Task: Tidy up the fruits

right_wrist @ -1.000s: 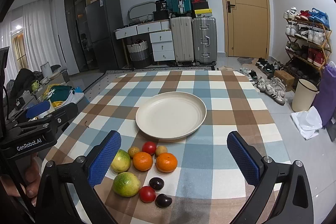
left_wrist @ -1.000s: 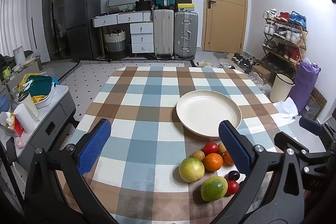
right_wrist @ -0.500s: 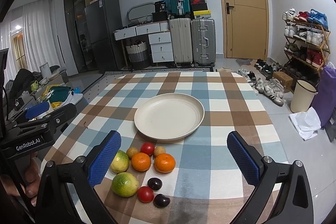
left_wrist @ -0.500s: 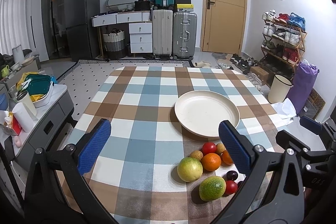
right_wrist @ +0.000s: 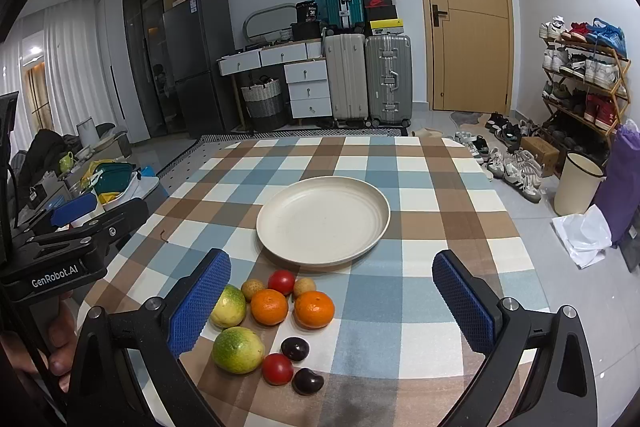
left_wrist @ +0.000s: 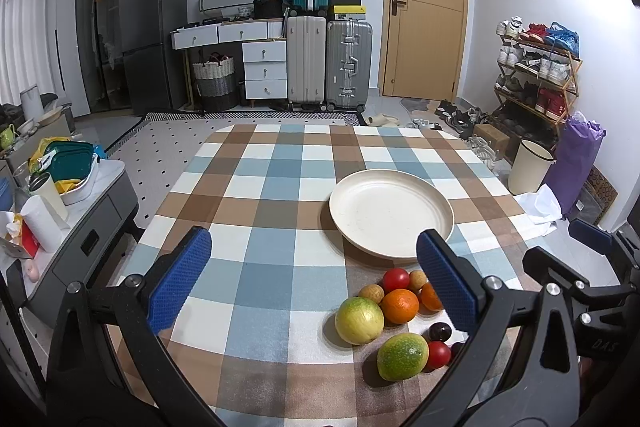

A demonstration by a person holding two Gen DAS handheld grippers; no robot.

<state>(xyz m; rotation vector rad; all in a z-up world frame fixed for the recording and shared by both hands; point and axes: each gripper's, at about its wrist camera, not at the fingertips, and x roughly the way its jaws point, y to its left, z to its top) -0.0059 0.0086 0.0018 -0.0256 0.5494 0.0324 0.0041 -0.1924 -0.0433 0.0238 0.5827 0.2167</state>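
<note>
An empty cream plate (left_wrist: 390, 213) (right_wrist: 323, 219) sits on the checked tablecloth. In front of it lies a cluster of fruit: two green-yellow citrus (right_wrist: 238, 349) (left_wrist: 359, 319), two oranges (right_wrist: 314, 309) (left_wrist: 399, 305), red tomatoes (right_wrist: 277, 369), dark plums (right_wrist: 295, 348) and small tan fruits (right_wrist: 253, 289). My left gripper (left_wrist: 314, 283) is open and empty, above the table left of the fruit. My right gripper (right_wrist: 330, 303) is open and empty, hovering over the fruit cluster. The left gripper also shows in the right wrist view (right_wrist: 76, 227).
The checked table (left_wrist: 260, 195) has a grey side cabinet (left_wrist: 80, 227) with containers at its left. Suitcases (left_wrist: 328, 63), drawers and a fridge stand at the back wall. A shoe rack (left_wrist: 536, 67), a bin (left_wrist: 530, 173) and a purple bag are on the right.
Both views have shifted slightly, with the fruit and plate sliding a little in frame. Both grippers stay open and empty.
</note>
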